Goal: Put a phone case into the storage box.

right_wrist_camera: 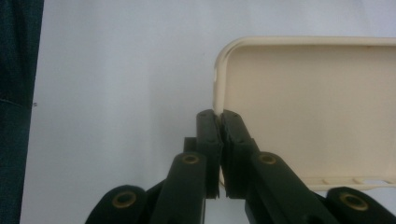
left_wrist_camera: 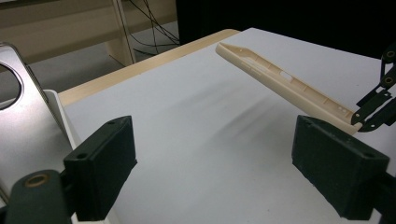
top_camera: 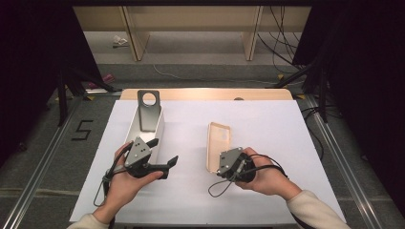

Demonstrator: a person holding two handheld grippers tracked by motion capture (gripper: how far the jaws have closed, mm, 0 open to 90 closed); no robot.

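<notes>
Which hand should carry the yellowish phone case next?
Probably the right. The right gripper has its jaws shut on the phone case rim, while the left gripper is open beside the white box.

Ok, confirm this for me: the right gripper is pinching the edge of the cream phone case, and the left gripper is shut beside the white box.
One part is wrong: the left gripper is open, not shut. The left gripper view shows its fingers wide apart with nothing between them. The rest stands: the right gripper pinches the edge of the cream phone case, and the left one is beside the white box.
</notes>
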